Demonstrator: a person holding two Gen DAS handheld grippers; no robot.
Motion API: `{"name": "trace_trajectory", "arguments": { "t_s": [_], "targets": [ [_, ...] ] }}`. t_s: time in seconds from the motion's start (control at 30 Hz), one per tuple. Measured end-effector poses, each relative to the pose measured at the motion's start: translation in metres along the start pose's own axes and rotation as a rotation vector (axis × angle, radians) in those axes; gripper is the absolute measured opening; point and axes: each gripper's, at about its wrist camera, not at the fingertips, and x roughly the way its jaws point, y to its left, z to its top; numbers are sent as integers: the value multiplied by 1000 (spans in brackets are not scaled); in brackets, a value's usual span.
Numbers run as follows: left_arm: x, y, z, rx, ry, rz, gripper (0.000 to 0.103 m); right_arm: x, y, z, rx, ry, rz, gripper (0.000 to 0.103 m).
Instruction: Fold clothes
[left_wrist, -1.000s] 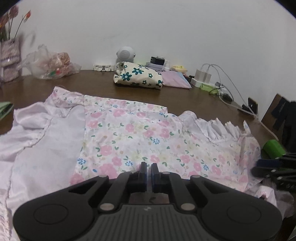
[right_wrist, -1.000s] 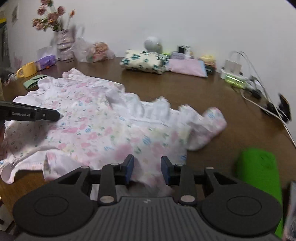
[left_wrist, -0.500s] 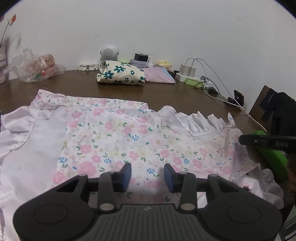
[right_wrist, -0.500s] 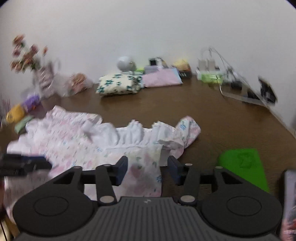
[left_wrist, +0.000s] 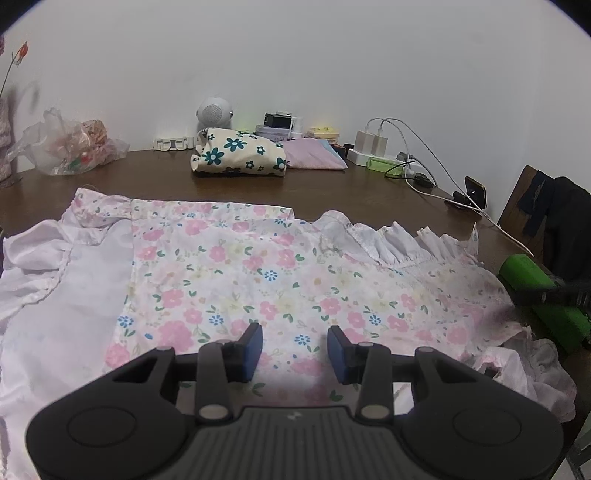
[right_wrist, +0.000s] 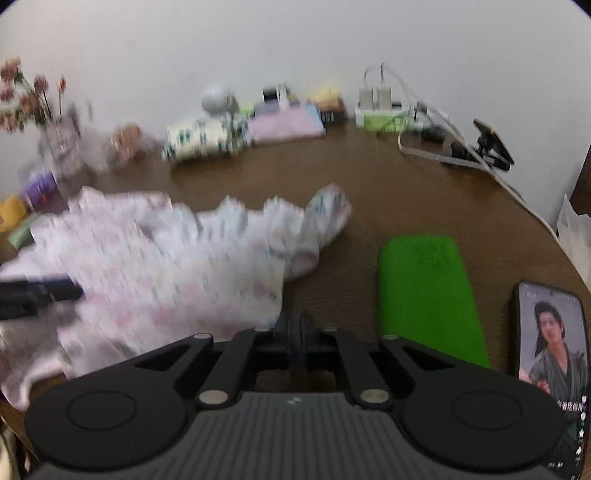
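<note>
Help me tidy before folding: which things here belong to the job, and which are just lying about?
Job: floral garment; left claw, open; right claw, shut.

Lying about: folded floral cloth; green case; phone; chargers; plastic bag.

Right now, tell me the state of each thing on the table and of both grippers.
Floral garment: spread flat, unfolded, frilled edge rumpled.
Left gripper: open above the garment.
Right gripper: shut at the garment's edge; grip unclear.
Phone: screen lit.
Patterned cloth: already folded.
Chargers: plugged in.
</note>
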Motion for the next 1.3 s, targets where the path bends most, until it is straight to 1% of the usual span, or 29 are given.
{"name": "trace_trajectory", "arguments": {
  "t_s": [0.03,0.07,0.1,0.13,0.17,0.23,0.27,0.33,0.43,0.47,0.53,0.57,0.6,0.63,0.67,0.77,0.8,0.83,0.87,0.9,0.93,0.97,1.03,1.1,1.17,1.2,1.23,1.27,1.3],
  "targets": [
    [0,0,0,2,-3,-3,40,-3,-2,5,22,-24,11,34],
    [0,-1,-1,3,-7,-8,43,2,-5,12,46,-35,15,51],
    [1,-1,-1,5,-8,-8,44,7,-8,19,70,-47,20,64],
    [1,-2,-1,7,-8,-8,45,13,-11,26,94,-56,24,64],
    [1,-4,-1,15,-7,-5,46,27,-13,35,118,-28,31,64],
    [1,-6,-1,30,-6,2,46,48,-10,46,121,4,11,58],
    [1,-6,-2,28,-8,1,46,57,-8,49,119,19,-8,54],
    [0,-4,-2,17,-7,-4,46,74,-3,54,116,50,-47,18],
    [0,-3,-1,14,-1,-9,46,87,9,59,28,51,-97,9],
    [1,-4,0,13,2,-11,46,91,13,61,-6,49,-117,9],
    [3,-4,3,5,10,-18,46,106,13,69,-48,46,-212,4],
    [3,-5,4,-5,17,-29,46,112,10,72,-49,40,-240,5],
    [2,-5,5,-11,23,-40,46,115,7,75,-29,31,-248,6],
    [-2,-4,6,-7,28,-50,47,112,7,77,-20,11,-264,10],
    [-6,-3,6,-3,33,-60,47,103,11,77,-35,-17,-268,11],
    [-26,14,6,-19,15,-88,47,68,37,63,-150,-55,-151,13],
    [-34,23,6,-30,7,-88,47,57,45,54,-169,-44,-64,14],
    [-42,33,4,-39,-2,-75,47,49,53,45,-181,-20,21,17],
    [-49,42,3,-44,-8,-55,48,40,62,33,-207,-1,83,20],
    [-56,50,2,-43,-8,-36,49,31,70,20,-232,18,144,34],
    [-64,58,0,-43,-7,-17,51,23,79,8,-257,36,205,42],
    [-71,65,-1,-42,-9,0,51,13,86,-2,-287,30,245,43],
    [-87,78,-6,-44,-25,9,53,-4,94,-16,-340,15,292,44],
    [-96,88,-10,-57,-32,5,55,-6,95,-24,-361,32,293,46],
    [-102,97,-14,-69,-32,11,55,-6,92,-28,-365,39,279,44],
    [-102,98,-16,-74,-24,24,55,-5,89,-28,-359,37,264,36],
    [-100,99,-18,-80,-16,30,55,-3,86,-27,-353,36,250,25],
    [-98,99,-21,-85,-8,36,55,-2,82,-27,-347,34,236,21],
    [-96,98,-23,-90,-1,41,55,-1,79,-26,-341,33,222,19]
  ]
}}
